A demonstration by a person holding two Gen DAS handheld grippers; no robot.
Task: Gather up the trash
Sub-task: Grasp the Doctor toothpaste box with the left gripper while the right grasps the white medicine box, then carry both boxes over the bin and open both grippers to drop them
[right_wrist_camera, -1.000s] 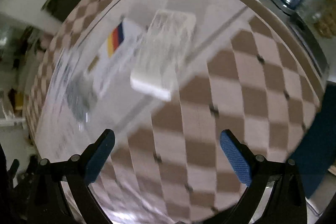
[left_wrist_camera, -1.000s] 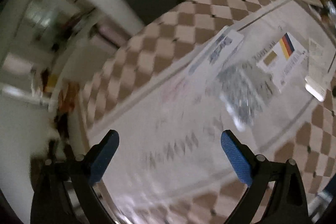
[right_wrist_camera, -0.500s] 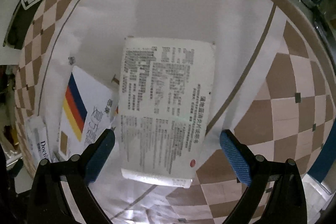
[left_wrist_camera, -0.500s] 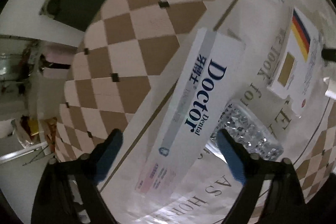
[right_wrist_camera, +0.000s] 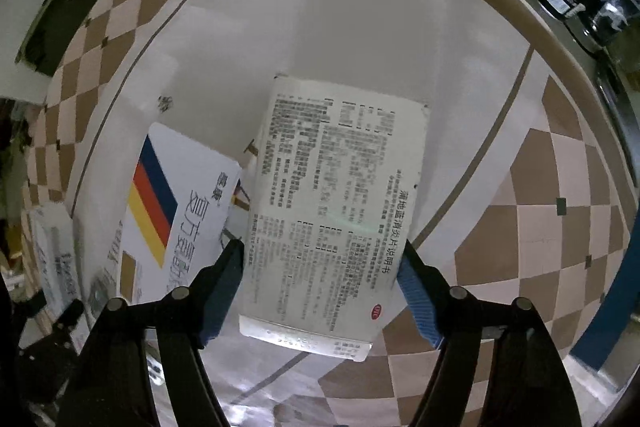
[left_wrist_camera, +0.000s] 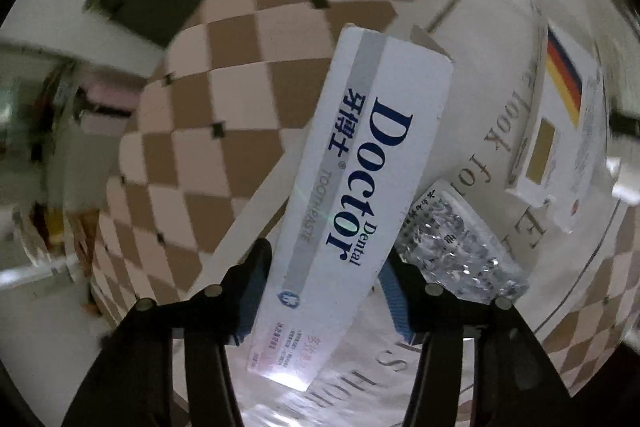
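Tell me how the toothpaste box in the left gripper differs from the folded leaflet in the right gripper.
The toothpaste box is long and narrow; the folded leaflet is broader and flatter. The box carries big blue "Doctor" lettering; the leaflet is covered in dense small black print. Both are white and sit between closed-in fingers, the box in the left gripper, the leaflet in the right gripper.

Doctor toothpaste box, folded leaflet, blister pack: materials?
Doctor toothpaste box: thin printed carton, slightly glossy; crisp folded edges and an open end flap. Held in the left claw.
Folded leaflet: matte paper, dense print, stacked folds at its near edge. Held in the right claw.
Blister pack: probably foil and clear plastic; glittering bumps.
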